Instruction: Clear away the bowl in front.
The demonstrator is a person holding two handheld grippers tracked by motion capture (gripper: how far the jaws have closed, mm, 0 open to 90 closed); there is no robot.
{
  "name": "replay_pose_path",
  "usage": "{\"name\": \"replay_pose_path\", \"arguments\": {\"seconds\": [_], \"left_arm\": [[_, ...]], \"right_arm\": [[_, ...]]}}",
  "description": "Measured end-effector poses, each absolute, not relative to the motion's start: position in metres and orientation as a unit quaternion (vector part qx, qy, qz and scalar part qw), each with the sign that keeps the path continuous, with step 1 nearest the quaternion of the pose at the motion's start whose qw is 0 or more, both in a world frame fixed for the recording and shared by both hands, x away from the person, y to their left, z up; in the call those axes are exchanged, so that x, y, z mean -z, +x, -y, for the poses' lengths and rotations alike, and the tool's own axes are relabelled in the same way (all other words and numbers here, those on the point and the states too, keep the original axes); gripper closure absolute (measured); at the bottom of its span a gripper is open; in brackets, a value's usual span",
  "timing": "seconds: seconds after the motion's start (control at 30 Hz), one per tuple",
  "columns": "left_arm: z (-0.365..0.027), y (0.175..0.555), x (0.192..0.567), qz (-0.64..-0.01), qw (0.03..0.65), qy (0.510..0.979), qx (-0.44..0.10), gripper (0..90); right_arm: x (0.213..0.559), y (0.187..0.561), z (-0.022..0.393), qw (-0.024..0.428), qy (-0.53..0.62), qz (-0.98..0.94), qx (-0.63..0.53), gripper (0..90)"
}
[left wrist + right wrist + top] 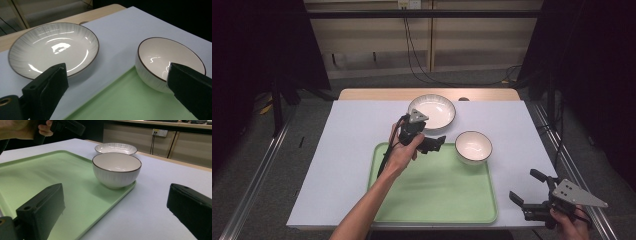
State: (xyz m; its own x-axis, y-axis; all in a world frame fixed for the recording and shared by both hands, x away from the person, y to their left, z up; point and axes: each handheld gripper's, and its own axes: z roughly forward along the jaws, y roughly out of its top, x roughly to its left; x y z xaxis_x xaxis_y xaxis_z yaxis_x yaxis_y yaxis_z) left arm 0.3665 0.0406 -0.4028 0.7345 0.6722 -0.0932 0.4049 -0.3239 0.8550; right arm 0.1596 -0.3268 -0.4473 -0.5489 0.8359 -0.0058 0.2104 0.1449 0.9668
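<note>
Tray (437,192) near front of tabletop (347,150); bowl (473,146) on its far right corner; plate (432,111) behind, left of bowl.

1. The high view looks forward and down from above the person's side; the white table (347,150) fills mid-frame.
2. The left gripper view sits low and close, facing the plate (53,48) at upper left and the bowl (170,62) at right.
3. The right gripper view looks low across the green tray (37,177) toward the same bowl (116,168) at frame centre and the plate (115,148) behind it; all three views share these.
</note>
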Motion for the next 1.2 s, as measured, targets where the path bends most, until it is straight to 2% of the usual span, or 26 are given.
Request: {"name": "replay_pose_path", "arguments": {"seconds": [0.1,0.17,0.33,0.6,1.2], "left_arm": [[-0.052,0.362,0.401,-0.337,0.474,0.799,-0.151,3.6],[-0.059,0.36,0.399,-0.353,0.484,0.79,-0.131,3.0],[-0.073,0.351,0.394,-0.351,0.49,0.787,-0.133,2.2],[-0.096,0.33,0.391,-0.348,0.503,0.773,-0.165,1.4],[-0.148,0.297,0.406,-0.401,0.492,0.746,-0.199,1.4]], "right_arm": [[0.447,0.16,0.327,0.291,0.376,-0.698,-0.535,0.7],[0.447,0.16,0.327,0.291,0.376,-0.698,-0.535,0.7],[0.448,0.16,0.327,0.292,0.375,-0.699,-0.534,0.7],[0.447,0.16,0.327,0.296,0.379,-0.696,-0.533,0.8],[0.447,0.16,0.327,0.295,0.376,-0.697,-0.535,0.7]]}}
